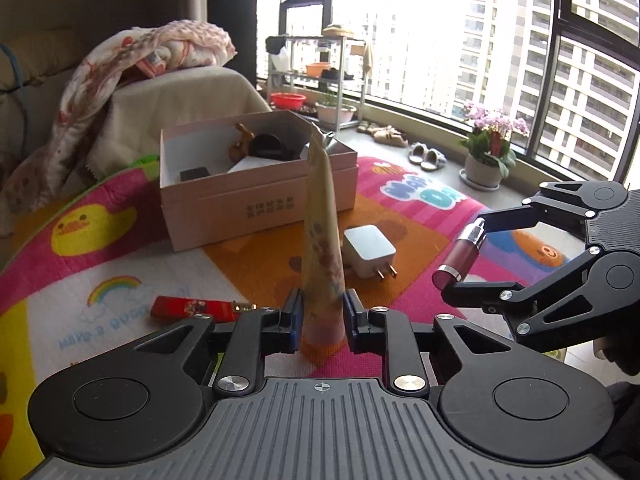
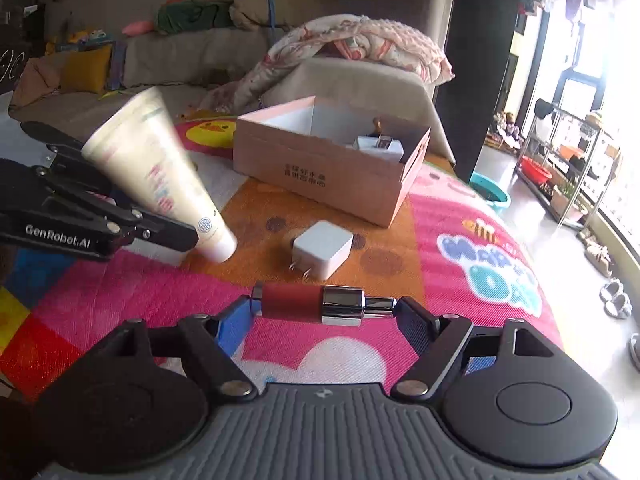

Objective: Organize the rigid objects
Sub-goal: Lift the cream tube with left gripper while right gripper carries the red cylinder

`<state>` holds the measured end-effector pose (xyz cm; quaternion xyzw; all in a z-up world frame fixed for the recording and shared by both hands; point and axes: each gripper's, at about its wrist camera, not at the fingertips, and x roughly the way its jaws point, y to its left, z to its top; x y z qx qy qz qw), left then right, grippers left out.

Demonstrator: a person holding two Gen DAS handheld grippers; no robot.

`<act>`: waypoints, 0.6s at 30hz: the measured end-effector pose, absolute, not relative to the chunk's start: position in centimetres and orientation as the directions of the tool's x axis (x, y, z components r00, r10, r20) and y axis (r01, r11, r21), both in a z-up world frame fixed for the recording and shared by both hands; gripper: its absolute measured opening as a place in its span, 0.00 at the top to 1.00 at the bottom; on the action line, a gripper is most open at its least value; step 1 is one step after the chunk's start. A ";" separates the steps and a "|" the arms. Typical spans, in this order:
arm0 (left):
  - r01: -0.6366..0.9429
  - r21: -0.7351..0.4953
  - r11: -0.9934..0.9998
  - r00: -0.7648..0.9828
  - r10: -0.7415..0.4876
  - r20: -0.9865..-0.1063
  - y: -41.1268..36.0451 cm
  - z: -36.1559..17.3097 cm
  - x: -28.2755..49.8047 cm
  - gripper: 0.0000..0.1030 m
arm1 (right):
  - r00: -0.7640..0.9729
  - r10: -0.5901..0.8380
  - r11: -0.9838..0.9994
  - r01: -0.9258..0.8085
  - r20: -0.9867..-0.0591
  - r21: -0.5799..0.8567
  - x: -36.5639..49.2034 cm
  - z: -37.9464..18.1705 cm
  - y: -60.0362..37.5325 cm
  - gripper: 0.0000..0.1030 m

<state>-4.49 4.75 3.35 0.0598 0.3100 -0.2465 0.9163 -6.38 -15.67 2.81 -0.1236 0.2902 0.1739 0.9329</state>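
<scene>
My left gripper (image 1: 322,316) is shut on the cap end of a cream squeeze tube (image 1: 322,248), which stands upright above the mat; the right wrist view shows the same tube (image 2: 160,176) tilted at the left. My right gripper (image 2: 324,306) is shut on a red and silver lipstick-shaped bottle (image 2: 312,304), held crosswise end to end; in the left wrist view the bottle (image 1: 462,256) is at the right. A white charger plug (image 1: 368,252) (image 2: 322,250) lies on the mat between them. Behind it stands an open pink cardboard box (image 1: 256,196) (image 2: 320,176) holding several items.
A red lighter (image 1: 196,309) lies on the colourful play mat (image 1: 120,272) at the left. A covered sofa with a blanket (image 2: 360,48) is behind the box. A flower pot (image 1: 486,156), slippers (image 1: 426,156) and a shelf rack (image 1: 320,76) stand by the window.
</scene>
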 end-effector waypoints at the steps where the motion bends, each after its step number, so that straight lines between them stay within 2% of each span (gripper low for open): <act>1: 0.488 -0.052 0.871 0.683 -0.418 -0.599 4.8 3.3 -4.2 0.87 | 0.776 0.249 0.910 -0.392 -0.579 -0.135 -6.3 3.0 -15.7 0.24; 8: 0.442 -0.111 0.890 0.683 -0.414 -0.602 4.6 1.9 -2.0 0.85 | 0.755 0.252 0.911 -0.397 -0.606 -0.116 -6.0 2.2 -15.4 0.24; 13: 0.446 -0.079 0.892 0.734 -0.415 -0.538 4.2 2.9 -1.0 0.83 | 0.733 0.253 0.910 -0.402 -0.632 -0.103 -5.8 1.3 -15.2 0.24; 16: 0.508 -0.052 0.860 0.667 -0.431 -0.608 3.5 2.4 0.6 0.82 | 0.720 0.256 0.910 -0.405 -0.645 -0.091 -5.5 0.8 -15.2 0.24; 18: 0.558 -0.044 0.829 0.618 -0.450 -0.645 2.9 1.6 1.1 0.68 | 0.709 0.255 0.911 -0.404 -0.658 -0.082 -5.3 0.5 -15.1 0.24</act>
